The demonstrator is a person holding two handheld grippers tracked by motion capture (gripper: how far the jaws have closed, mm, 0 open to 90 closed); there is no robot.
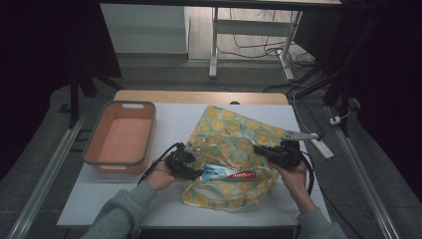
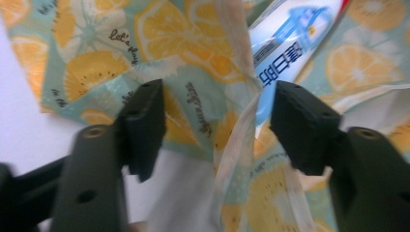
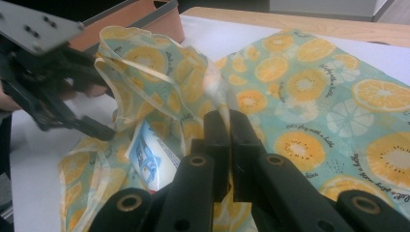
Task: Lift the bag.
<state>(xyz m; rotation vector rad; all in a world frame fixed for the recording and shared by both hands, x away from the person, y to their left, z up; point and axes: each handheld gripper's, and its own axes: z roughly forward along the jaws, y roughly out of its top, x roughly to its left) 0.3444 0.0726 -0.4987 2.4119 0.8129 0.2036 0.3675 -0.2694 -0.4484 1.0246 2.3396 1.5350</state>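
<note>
Bag [image 1: 234, 144] — right gripper [image 1: 262, 151] pinching it

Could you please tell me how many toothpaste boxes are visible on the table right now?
1. A single toothpaste box lies at the mouth of the lemon-print bag, near the table's front edge between the two grippers. More could be hidden inside the bag's folds.

The lemon-print bag [image 1: 234, 149] sprawls over the middle and right of the surface [image 1: 174, 119], its rumpled folds rising between the left gripper [image 1: 195, 172] and right gripper [image 1: 259, 148]. The orange bin [image 1: 122, 137] blocks the far left. Bare surface lies between bin and bag, and along the near left edge.
</note>
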